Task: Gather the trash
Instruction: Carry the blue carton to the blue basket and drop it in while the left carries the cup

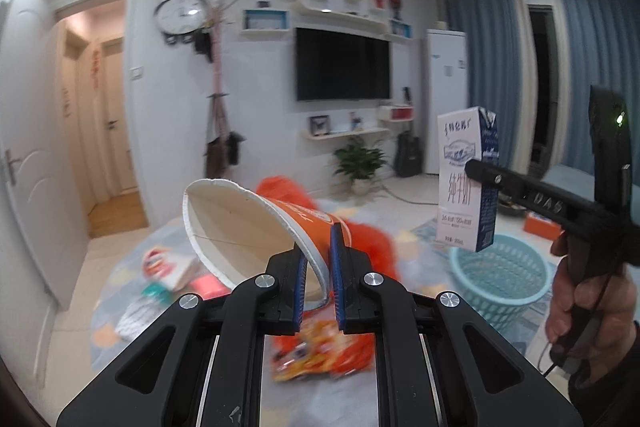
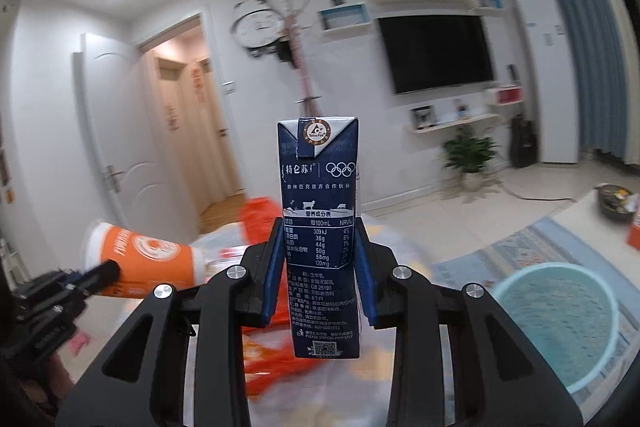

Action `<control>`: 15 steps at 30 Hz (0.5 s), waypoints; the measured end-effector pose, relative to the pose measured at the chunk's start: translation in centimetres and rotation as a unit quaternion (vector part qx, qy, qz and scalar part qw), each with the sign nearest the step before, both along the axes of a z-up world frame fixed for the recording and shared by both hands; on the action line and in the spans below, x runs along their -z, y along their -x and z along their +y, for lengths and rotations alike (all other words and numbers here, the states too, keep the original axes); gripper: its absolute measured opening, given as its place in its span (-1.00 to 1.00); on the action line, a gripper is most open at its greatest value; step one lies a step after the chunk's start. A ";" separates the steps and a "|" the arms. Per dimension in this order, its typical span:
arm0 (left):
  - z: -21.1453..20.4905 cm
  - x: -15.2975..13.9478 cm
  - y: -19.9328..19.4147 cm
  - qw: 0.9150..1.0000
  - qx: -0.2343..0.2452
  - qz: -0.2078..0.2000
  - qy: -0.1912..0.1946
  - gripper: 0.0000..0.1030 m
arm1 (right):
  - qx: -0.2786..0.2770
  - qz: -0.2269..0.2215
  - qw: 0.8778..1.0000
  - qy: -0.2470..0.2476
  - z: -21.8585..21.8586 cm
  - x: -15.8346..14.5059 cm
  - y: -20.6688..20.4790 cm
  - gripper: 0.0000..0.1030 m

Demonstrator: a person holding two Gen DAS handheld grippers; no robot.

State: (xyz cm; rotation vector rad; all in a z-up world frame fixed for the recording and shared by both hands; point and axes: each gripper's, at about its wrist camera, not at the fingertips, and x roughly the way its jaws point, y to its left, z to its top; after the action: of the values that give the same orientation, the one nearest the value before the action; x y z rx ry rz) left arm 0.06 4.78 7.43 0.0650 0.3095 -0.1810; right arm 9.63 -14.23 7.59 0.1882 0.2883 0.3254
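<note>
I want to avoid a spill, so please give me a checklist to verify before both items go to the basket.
1. Left gripper grips the orange paper cup by its rim wall: ok.
2. Right gripper clamps the milk carton on both sides, carton upright: ok.
3. Blue basket stands open on the floor, nothing covering its mouth: ok.
4. Cup interior looks empty and dry: ok.
5. Carton empty or sealed: cannot tell.
6. More trash is left on the table, such as the orange wrapper: not ok, collecting is not finished.
</note>
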 end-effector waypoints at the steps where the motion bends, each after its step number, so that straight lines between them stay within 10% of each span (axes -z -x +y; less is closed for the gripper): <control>1: -1.1 -0.1 -0.5 1.000 0.011 -0.001 -0.003 -0.80 | 0.014 0.001 1.000 -0.003 -1.1 0.3 0.1 -0.43; 15: -16.1 3.5 -6.3 0.985 0.161 0.042 -0.038 -0.80 | 0.181 0.048 0.982 -0.035 -17.2 6.0 0.1 -0.43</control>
State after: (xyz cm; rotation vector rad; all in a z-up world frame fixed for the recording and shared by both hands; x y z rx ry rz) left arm 6.39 -11.34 3.93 0.1842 0.3887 -0.4936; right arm 9.49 -31.38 1.61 0.3216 0.3313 -0.0343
